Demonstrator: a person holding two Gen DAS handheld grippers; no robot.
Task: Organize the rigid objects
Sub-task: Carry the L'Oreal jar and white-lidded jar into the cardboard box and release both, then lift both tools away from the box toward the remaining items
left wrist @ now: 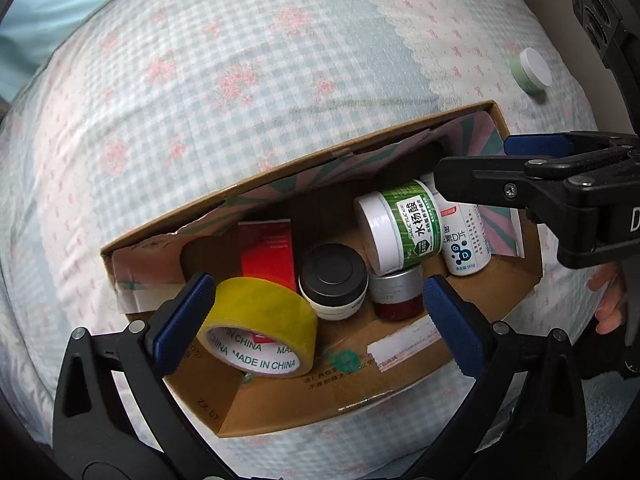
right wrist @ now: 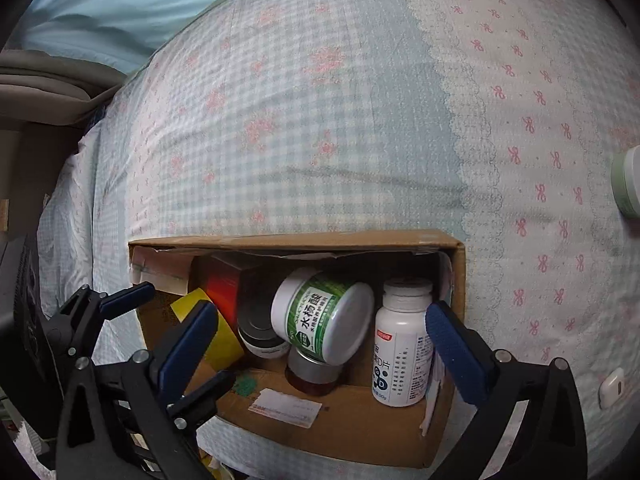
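1. Left wrist view: your left gripper [left wrist: 316, 320] hangs spread wide and empty over the box [left wrist: 400, 384]. Tape [left wrist: 260, 332], jars and bottle [left wrist: 466, 240] are packed inside. One green jar [left wrist: 532, 70] lies out on the bedspread.
2. Right wrist view: your right gripper [right wrist: 320, 348] is spread and empty too, at the box mouth. The green jar [right wrist: 628, 184] sits well right. I'd say fetch it next: swing right, close on it.

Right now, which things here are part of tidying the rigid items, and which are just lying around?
Part of the job:
cardboard box
yellow tape roll
green-label jar
white pill bottle
black-lidded jar
red box
small green jar, outside the box on the bedspread

Just lying about:
floral bedspread
white plug-like item
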